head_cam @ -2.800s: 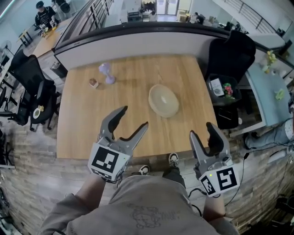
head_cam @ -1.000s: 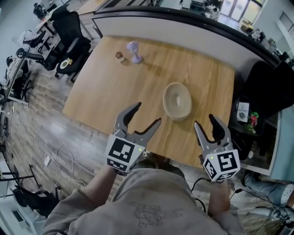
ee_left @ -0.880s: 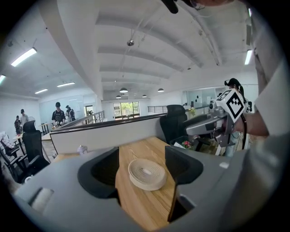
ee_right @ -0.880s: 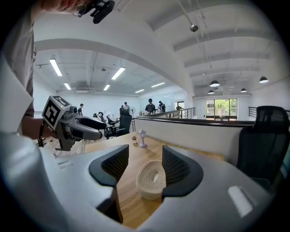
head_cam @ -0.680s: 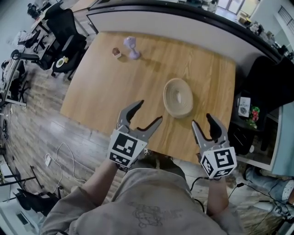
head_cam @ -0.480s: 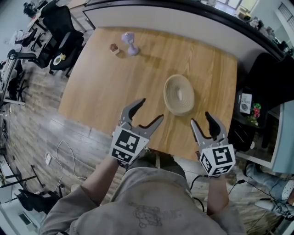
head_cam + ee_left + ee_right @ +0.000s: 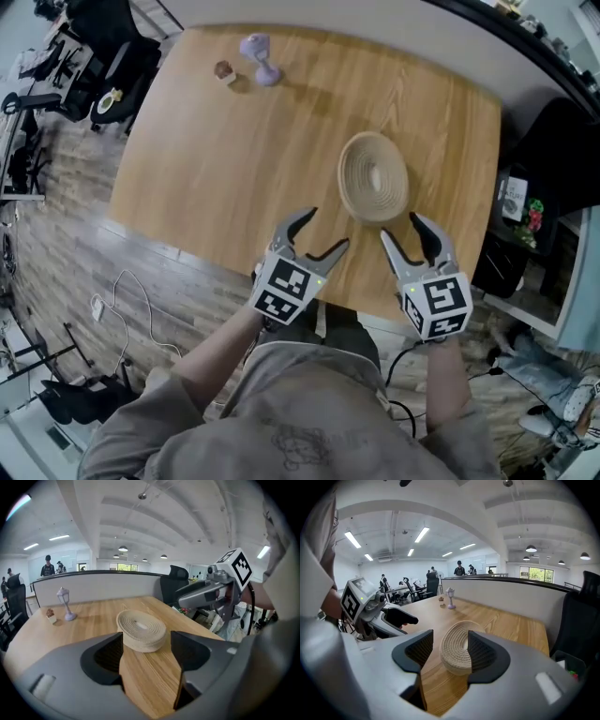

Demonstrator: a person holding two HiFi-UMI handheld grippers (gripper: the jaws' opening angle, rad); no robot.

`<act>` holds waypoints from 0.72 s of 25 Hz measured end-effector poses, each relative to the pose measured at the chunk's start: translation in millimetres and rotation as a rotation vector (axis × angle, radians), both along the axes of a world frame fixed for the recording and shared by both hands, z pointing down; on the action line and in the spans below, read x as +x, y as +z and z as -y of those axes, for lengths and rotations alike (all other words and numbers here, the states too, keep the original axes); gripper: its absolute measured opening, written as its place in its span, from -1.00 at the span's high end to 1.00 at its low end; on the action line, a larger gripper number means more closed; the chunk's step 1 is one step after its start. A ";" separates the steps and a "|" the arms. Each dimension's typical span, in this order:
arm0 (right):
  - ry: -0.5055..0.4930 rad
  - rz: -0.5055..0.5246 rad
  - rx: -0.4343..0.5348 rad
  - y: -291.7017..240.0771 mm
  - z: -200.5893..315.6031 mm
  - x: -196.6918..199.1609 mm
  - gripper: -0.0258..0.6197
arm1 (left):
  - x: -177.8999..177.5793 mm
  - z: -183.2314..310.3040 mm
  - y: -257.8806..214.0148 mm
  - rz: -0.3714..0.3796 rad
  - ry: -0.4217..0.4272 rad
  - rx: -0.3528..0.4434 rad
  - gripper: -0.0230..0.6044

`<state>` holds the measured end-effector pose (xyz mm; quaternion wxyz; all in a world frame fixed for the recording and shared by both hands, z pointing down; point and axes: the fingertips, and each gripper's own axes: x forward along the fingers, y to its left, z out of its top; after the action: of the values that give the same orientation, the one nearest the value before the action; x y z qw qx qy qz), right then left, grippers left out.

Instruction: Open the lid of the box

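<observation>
Right now the round woven box (image 7: 373, 176) sits closed, lid on, upon the wooden table (image 7: 216, 178). Both claws hover near the box on the person's side of it, neither touching it. The left gripper (image 7: 323, 232) is off to the box's left and the right gripper (image 7: 401, 228) is just before it. Each has its jaws spread wide with nothing between them. Well apart from the box, far to its left, a small lilac lamp figurine (image 7: 258, 56) stands beside a tiny potted plant (image 7: 223, 70).

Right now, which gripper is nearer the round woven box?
Right. The right gripper is just short of the round woven box; the left gripper hangs back to its left.
</observation>
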<state>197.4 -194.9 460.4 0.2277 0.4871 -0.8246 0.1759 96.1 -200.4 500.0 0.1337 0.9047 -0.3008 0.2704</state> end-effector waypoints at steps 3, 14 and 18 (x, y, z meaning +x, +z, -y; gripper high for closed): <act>-0.035 -0.044 -0.037 24.1 6.3 -1.0 0.25 | 11.6 -3.4 33.0 -0.005 -0.016 -0.049 -0.09; -0.183 -0.133 -0.163 110.2 3.7 6.6 0.25 | 61.8 -21.4 144.0 -0.024 -0.133 -0.145 -0.10; -0.252 -0.182 -0.146 121.2 7.3 8.6 0.25 | 73.2 -13.0 159.9 -0.038 -0.204 -0.117 -0.11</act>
<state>206.0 -202.2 581.5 0.3564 0.3760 -0.8402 0.1604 169.3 -187.4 660.0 0.2187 0.8651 -0.3724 0.2552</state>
